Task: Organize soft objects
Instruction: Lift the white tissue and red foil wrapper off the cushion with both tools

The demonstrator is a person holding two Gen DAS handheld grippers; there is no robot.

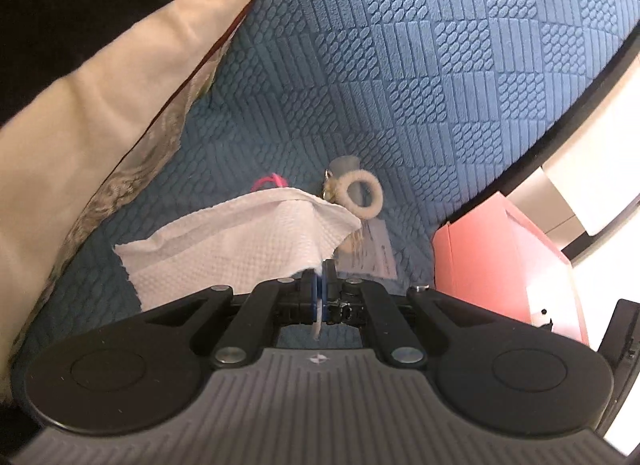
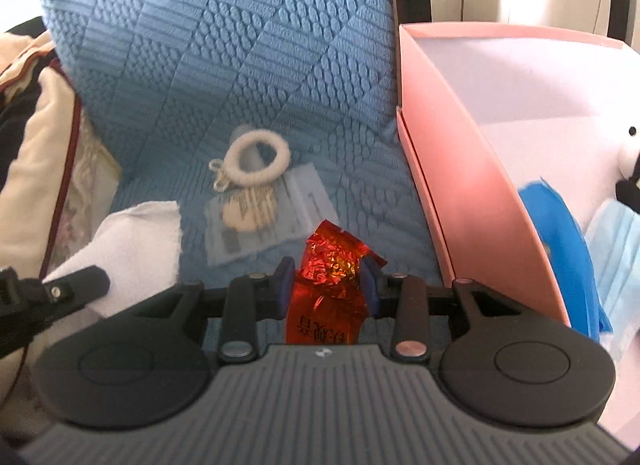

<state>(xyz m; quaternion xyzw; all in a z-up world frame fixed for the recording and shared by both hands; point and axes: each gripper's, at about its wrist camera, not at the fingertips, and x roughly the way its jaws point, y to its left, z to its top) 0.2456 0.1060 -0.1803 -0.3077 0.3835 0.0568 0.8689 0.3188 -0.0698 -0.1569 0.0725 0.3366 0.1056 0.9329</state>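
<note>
My left gripper is shut on a white paper tissue that hangs above the blue textured cushion; the same tissue and left gripper show at the lower left of the right wrist view. My right gripper is shut on a shiny red foil packet, pressed between both blue pads. A cream fuzzy ring with a small clasp lies on the cushion, beside a clear plastic pouch. The ring also lies just beyond the tissue.
A pink open box stands at the right; it holds a blue item, a light blue face mask and a white plush toy. Cream and black fabrics pile up at the left. A pink loop peeks out behind the tissue.
</note>
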